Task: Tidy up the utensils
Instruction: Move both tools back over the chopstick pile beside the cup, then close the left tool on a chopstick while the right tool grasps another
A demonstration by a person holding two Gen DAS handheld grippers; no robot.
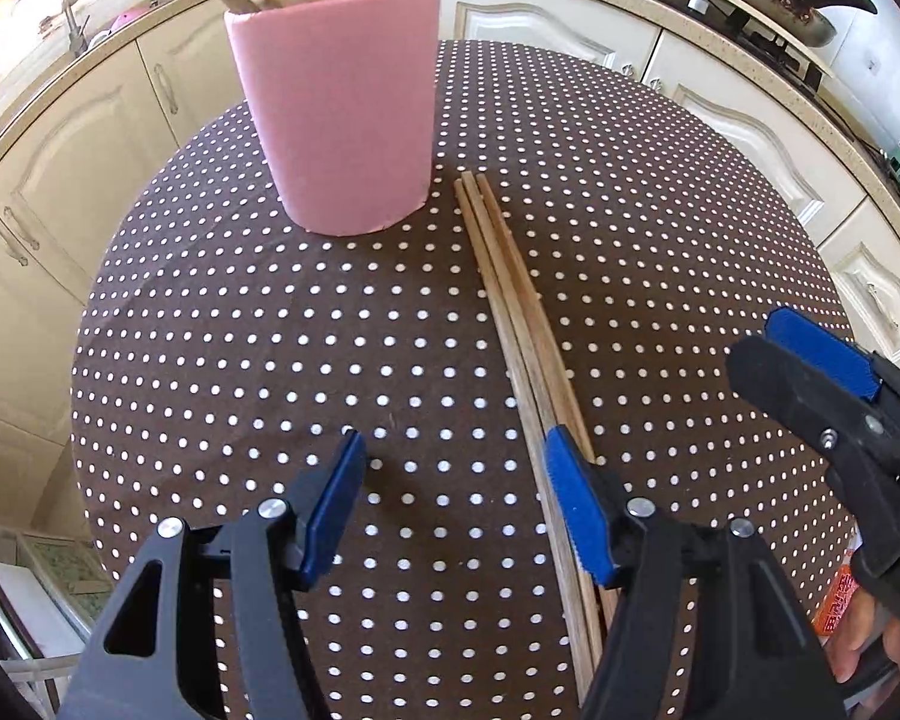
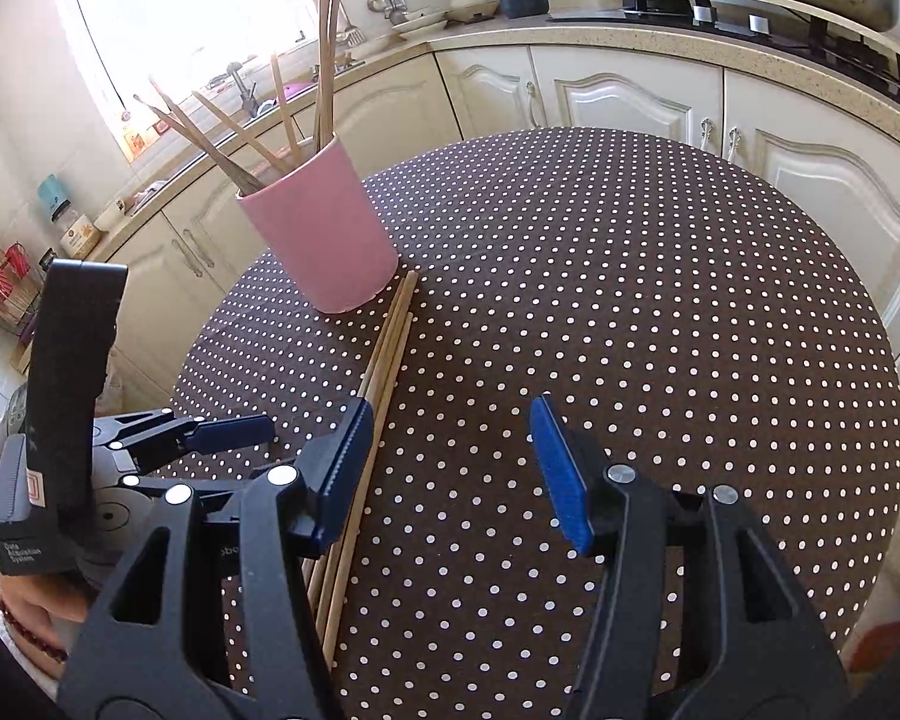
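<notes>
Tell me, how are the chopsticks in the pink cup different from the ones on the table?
The chopsticks in the pink cup stand up and fan apart; the chopsticks on the table lie flat, side by side. The cup ones lean on its rim; the table ones rest on the dotted cloth, beside the pink cup. Both look wooden.

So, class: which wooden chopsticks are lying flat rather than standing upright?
The bundle of wooden chopsticks on the polka-dot tablecloth, beside the pink cup; the others stand inside it.
</notes>
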